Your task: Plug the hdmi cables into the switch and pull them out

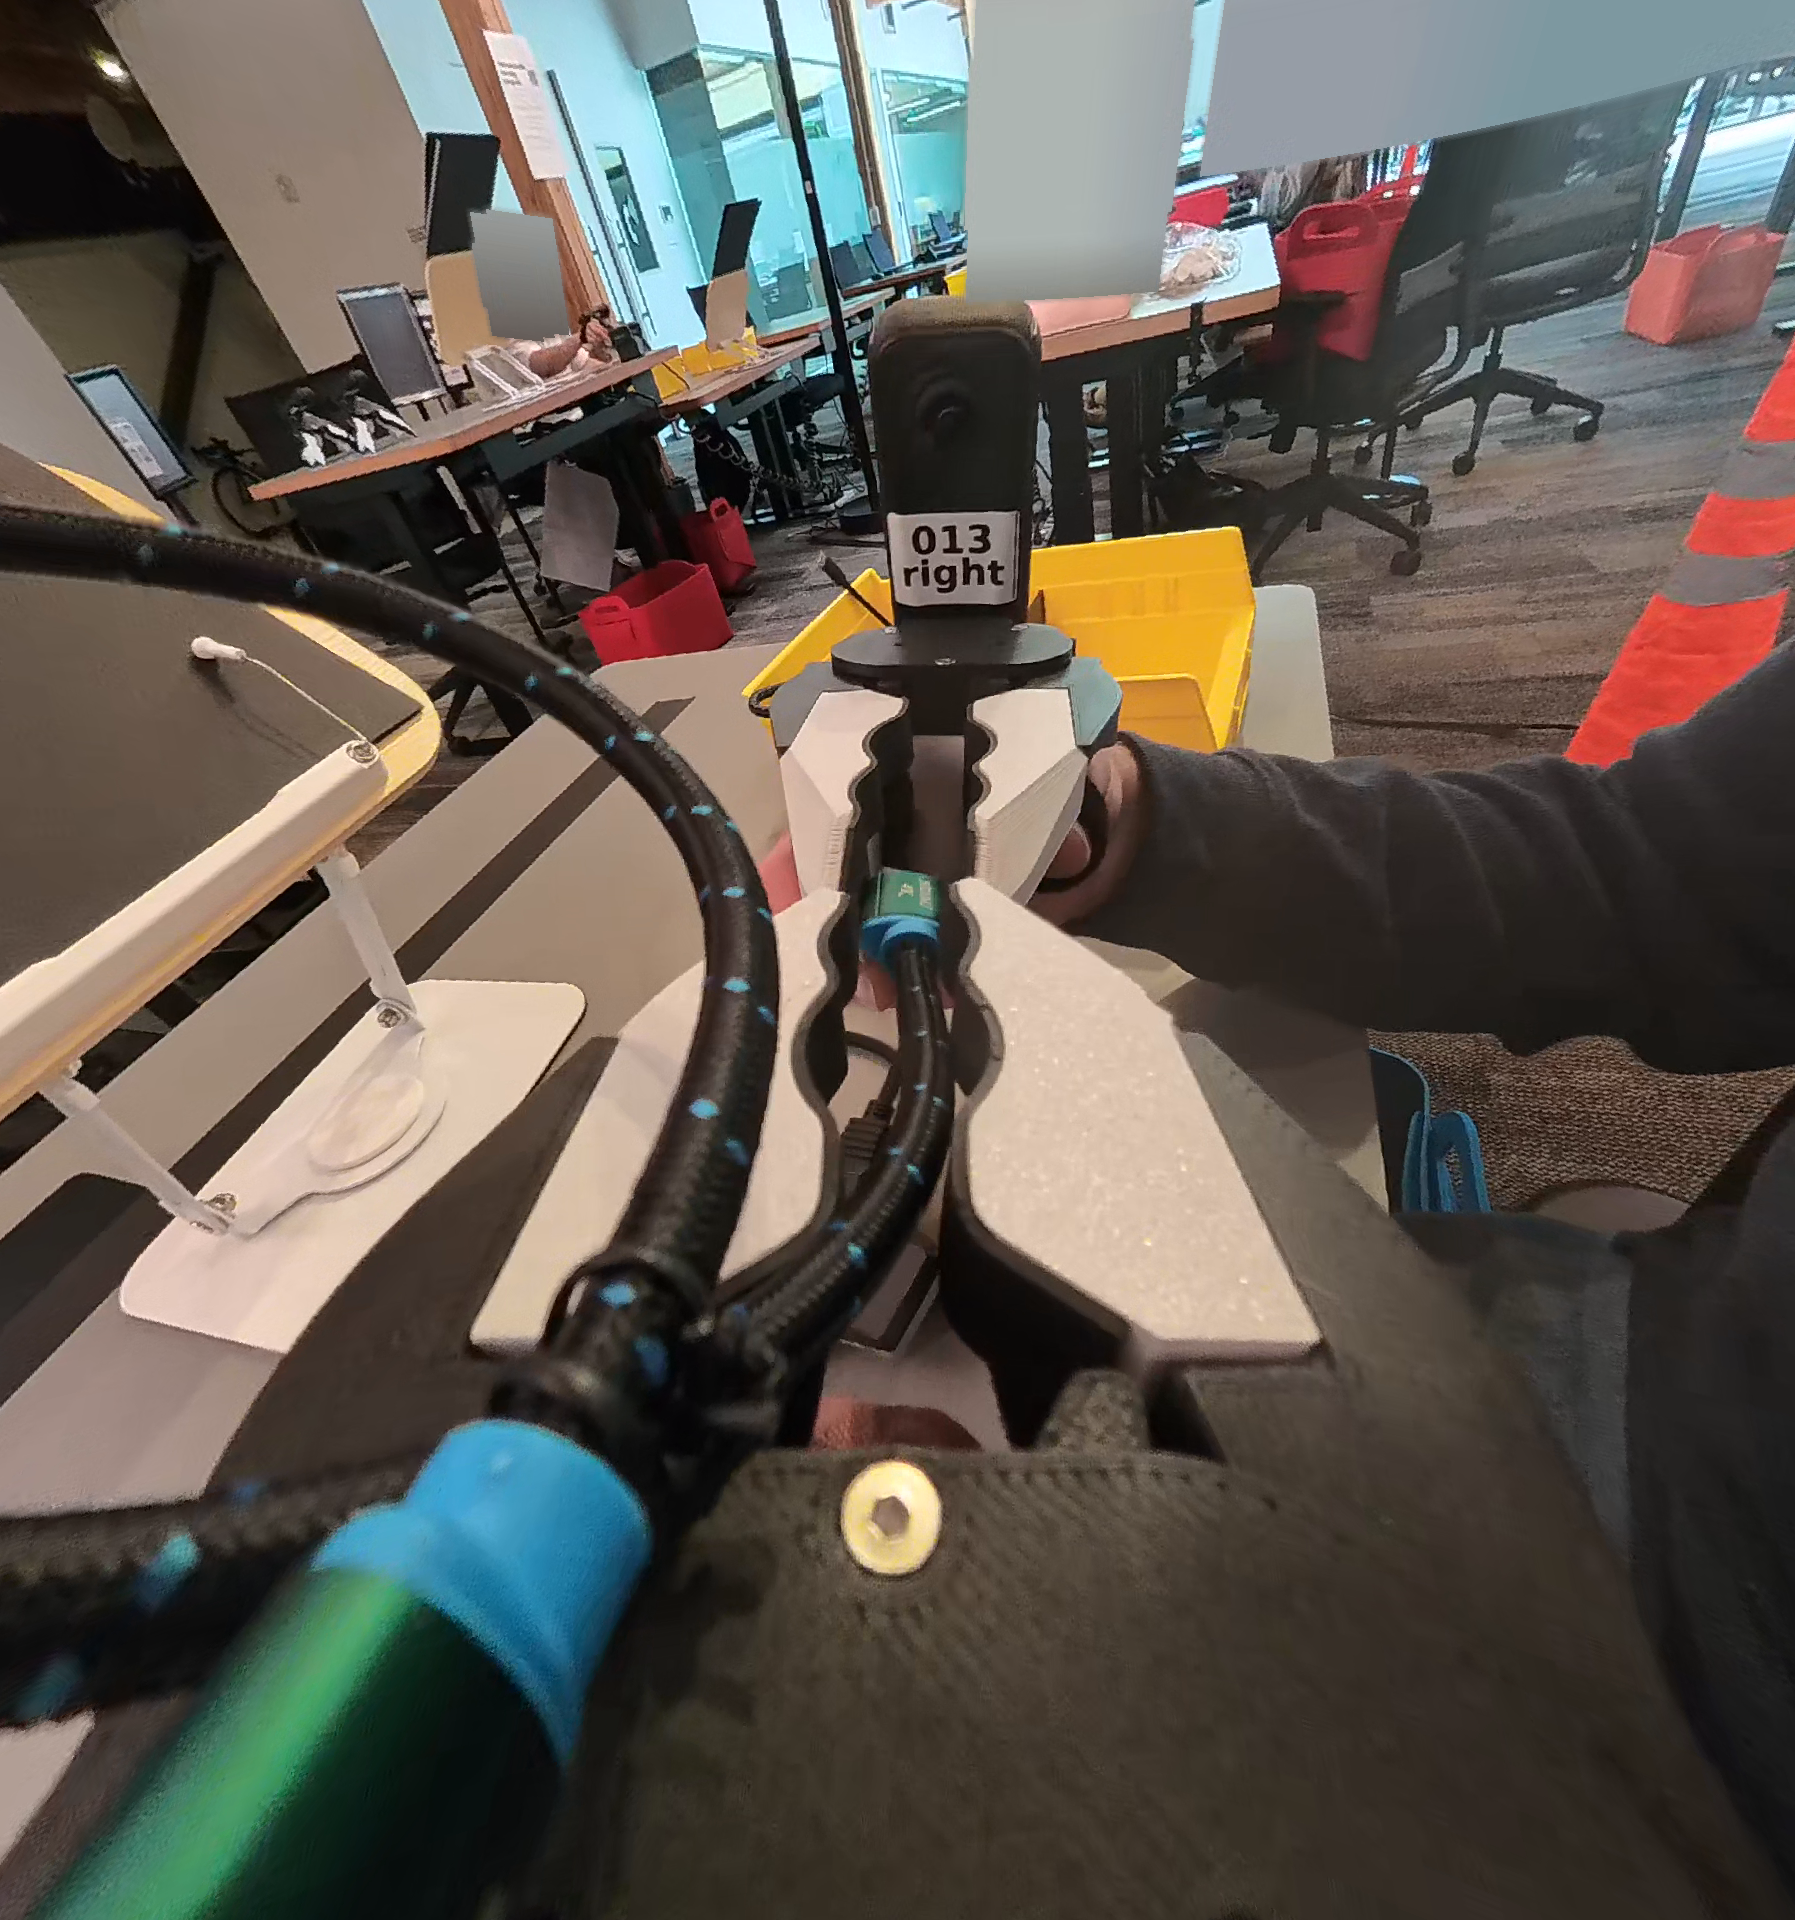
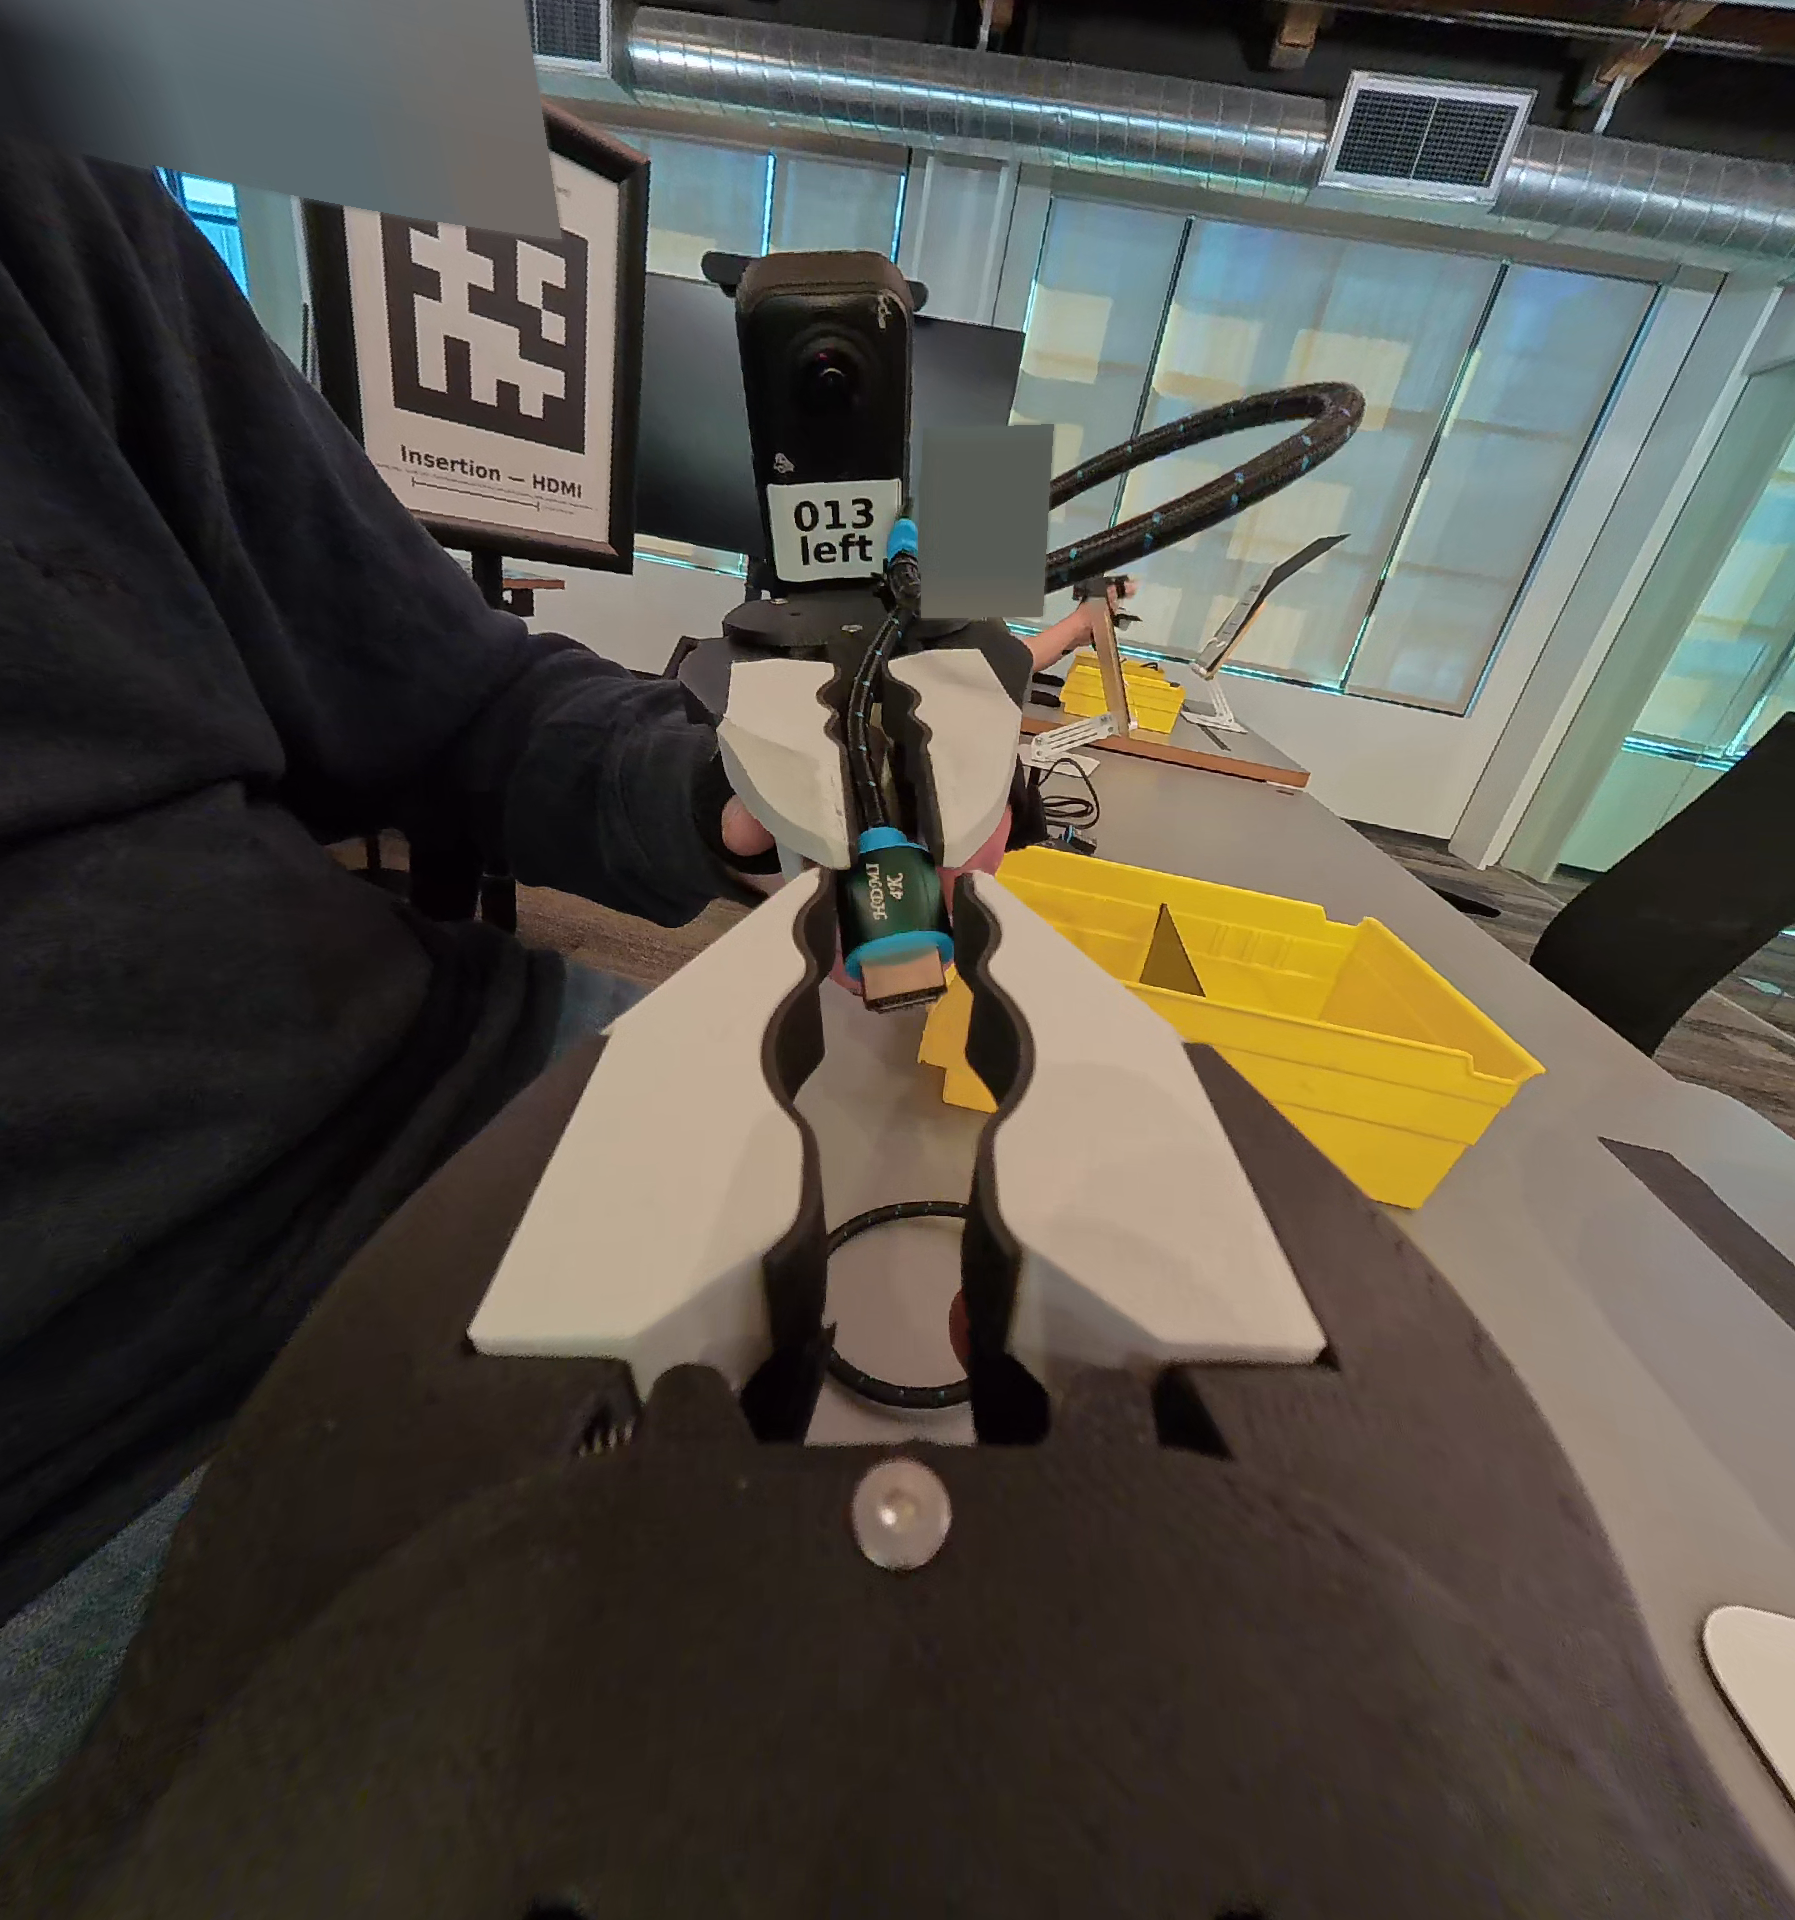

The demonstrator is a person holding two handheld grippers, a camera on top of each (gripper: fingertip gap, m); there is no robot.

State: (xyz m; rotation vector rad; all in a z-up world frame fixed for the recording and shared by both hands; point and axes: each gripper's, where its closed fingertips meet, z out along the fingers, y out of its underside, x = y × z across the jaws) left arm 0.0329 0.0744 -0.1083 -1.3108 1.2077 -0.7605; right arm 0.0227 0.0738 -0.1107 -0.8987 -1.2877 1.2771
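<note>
A green HDMI plug (image 2: 888, 925) with blue collars and a gold tip ends a black braided cable (image 1: 664, 769) flecked with blue. My left gripper (image 1: 903, 909) is shut on the cable just behind the plug, which sticks out past its tips. My right gripper (image 2: 893, 899) faces it, open, with its two tips either side of the plug; I cannot tell if they touch it. The left gripper also shows in the right wrist view (image 2: 888, 831), and the right gripper in the left wrist view (image 1: 924, 831). The cable's other green plug (image 1: 436, 1642) hangs blurred in the foreground. The switch is not clearly visible.
A yellow bin (image 2: 1288, 1060) stands on the grey table (image 2: 1236, 862) beyond the grippers. A white tablet stand (image 1: 353, 1122) is on the left. A thin black cable loop (image 2: 893, 1392) lies on the table under my right fingers. A framed sign (image 2: 498, 364) stands behind. The grippers are tip to tip, or close to it.
</note>
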